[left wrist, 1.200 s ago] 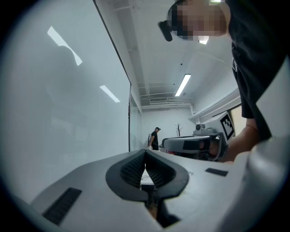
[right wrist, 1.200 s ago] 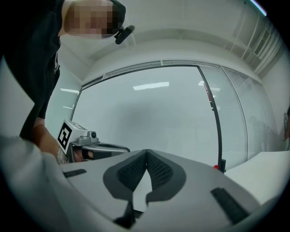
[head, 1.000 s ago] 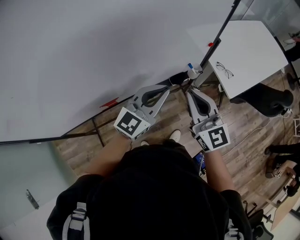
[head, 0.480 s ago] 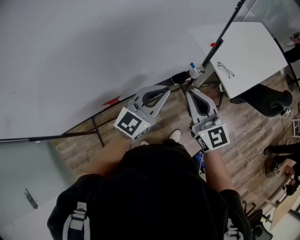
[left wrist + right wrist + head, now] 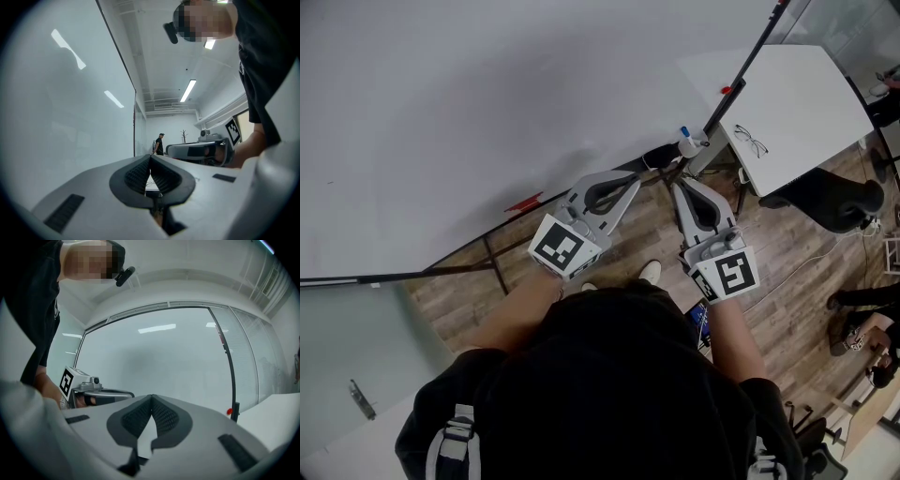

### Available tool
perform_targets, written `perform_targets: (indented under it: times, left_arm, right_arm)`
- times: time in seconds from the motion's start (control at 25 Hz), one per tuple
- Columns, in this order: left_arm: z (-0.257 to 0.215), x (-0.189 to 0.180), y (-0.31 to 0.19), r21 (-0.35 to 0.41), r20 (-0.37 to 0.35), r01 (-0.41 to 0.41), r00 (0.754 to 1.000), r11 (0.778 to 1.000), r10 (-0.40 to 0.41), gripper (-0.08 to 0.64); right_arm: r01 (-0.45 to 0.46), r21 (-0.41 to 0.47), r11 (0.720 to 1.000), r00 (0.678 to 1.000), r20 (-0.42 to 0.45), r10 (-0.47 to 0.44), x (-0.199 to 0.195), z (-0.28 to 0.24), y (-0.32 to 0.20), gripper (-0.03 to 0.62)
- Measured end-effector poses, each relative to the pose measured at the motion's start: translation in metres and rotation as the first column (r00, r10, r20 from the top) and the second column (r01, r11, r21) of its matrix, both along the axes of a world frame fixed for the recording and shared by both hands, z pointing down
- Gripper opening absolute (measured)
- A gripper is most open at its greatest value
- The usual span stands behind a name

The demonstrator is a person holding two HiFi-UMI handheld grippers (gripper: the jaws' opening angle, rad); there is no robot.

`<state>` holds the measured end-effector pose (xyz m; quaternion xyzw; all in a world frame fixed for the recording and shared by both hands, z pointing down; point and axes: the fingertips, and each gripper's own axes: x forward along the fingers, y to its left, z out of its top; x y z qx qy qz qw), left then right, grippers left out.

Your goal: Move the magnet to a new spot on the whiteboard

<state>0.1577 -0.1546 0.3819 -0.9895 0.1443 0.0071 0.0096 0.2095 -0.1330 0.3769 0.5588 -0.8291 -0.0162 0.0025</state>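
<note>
The left gripper and right gripper are closed empty, ribbed pads touching. A small red magnet is seen by the smooth whiteboard's black frame.

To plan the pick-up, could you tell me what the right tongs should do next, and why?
Probably swing the right tongs toward the magnet: they are shut and empty, and the magnet sits off to their right, at the edge of the whiteboard.

Place: an office is showing here.
Signs: a big whiteboard is standing on a wood floor; strip lights are glowing overhead.
</note>
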Motion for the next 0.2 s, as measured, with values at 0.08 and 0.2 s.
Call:
perform_targets:
  times: [0.08,0.2]
  left_arm:
    - [-0.0010,-0.0008,0.0016,0.004,0.006,-0.004,1.000,1.000,0.004,0.005]
    - [-0.0010,-0.0014,0.0024,0.002,0.008,-0.009,1.000,1.000,0.009,0.005]
  right_arm:
    - [0.000,0.002,1.000,1.000,-0.005,0.000,-0.0010,-0.0005,0.0010,-0.008]
    - [0.000,0.004,1.000,1.000,-0.014,0.000,-0.0014,-0.0011,0.0011,-0.008]
